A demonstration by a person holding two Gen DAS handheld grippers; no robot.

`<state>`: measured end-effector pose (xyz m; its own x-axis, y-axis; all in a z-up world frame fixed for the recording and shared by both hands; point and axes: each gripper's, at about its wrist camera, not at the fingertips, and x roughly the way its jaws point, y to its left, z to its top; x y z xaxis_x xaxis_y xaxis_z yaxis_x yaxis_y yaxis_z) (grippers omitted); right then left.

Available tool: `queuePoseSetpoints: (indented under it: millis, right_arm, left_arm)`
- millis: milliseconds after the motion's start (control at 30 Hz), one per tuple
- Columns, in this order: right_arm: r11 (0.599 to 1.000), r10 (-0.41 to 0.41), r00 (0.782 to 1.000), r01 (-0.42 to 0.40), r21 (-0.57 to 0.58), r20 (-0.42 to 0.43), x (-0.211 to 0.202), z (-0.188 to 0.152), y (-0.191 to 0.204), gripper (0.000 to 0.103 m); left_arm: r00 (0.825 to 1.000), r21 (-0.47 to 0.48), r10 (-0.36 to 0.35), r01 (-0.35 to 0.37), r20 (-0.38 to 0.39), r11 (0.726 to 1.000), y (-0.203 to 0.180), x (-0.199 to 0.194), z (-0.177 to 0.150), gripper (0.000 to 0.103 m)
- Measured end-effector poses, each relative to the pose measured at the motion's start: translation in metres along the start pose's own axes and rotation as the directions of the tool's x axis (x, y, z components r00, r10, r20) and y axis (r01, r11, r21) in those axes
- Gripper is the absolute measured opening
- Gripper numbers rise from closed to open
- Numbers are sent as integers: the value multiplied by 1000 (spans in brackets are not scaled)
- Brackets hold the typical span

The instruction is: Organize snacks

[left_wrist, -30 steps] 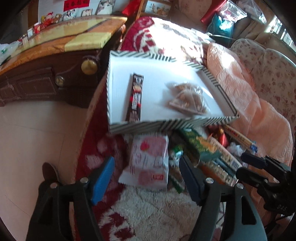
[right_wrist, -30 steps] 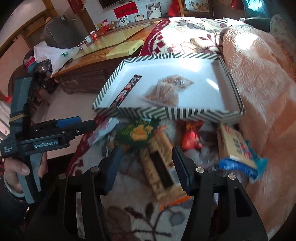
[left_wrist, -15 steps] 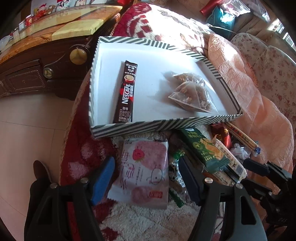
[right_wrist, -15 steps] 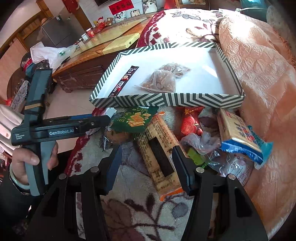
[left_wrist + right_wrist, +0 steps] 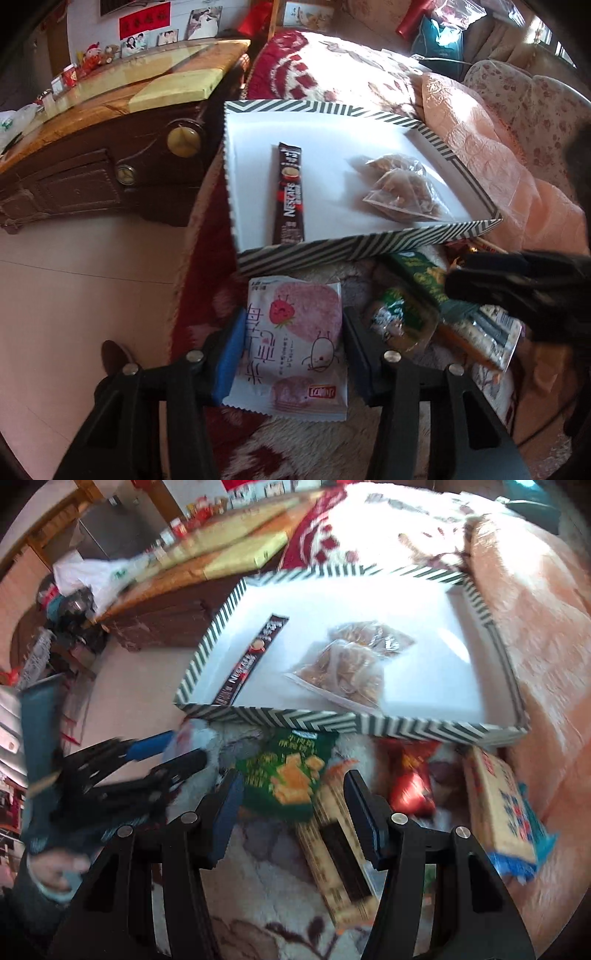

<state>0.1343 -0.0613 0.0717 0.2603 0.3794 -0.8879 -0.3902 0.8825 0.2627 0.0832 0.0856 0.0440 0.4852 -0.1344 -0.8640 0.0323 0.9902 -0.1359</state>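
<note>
The striped tray [image 5: 369, 247] lies just beyond both claws. The left claw [image 5: 291, 354] is closing around the pink strawberry packet [image 5: 295, 343], narrower than a second ago, pads not yet pressing. The right claw [image 5: 291, 812], half open and empty, has slid over the green snack bag [image 5: 291, 771].

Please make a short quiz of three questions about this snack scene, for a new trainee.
1. True or false: the striped tray already holds a coffee stick and clear bags of snacks.
2. Which packet lies between the fingers of the left gripper? A) the green packet B) the pink strawberry packet C) the red packet
3. Fill in: the green packet lies partly on a long ____ packet with a dark window.

Key: 1 true; 2 B; 3 tan.
</note>
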Motion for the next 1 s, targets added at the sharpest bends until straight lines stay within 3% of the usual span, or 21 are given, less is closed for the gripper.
queuePoseSetpoints:
  millis: [200, 333, 433, 533, 767, 800, 833, 1000]
  right_arm:
    - [1000, -21, 984, 22, 6, -178, 52, 27, 3, 59]
    - [1000, -4, 972, 9, 22, -236, 67, 34, 2, 60]
    - [998, 38, 973, -27, 48, -227, 68, 31, -5, 60]
    - [997, 72, 979, -66, 39, -192, 64, 24, -8, 49]
    - [996, 67, 993, -73, -59, -101, 34, 1, 0, 41]
    - [995, 70, 995, -75, -70, -77, 25, -1, 2, 22]
    - [994, 76, 995, -80, -73, -64, 19, -4, 3, 19]
    - [994, 85, 995, -89, -67, -57, 8, -17, -2, 19]
  left_arm:
    - [1000, 11, -5, 5, -1, 1000, 0, -2, -4, 54]
    - [1000, -6, -13, 13, -5, 1000, 0, 1, -5, 54]
    - [1000, -8, -12, 12, -11, 1000, 0, 3, -6, 54]
    - [1000, -8, -7, 7, -15, 1000, -1, 3, -7, 54]
    - [1000, -14, 0, 0, 5, 1000, -2, -9, -6, 54]
    - [1000, -15, 0, 0, 9, 1000, -2, -11, -6, 54]
    - [1000, -18, -2, 2, 15, 1000, -3, -13, -6, 54]
    - [1000, -18, 4, -4, 8, 1000, -7, -13, -8, 54]
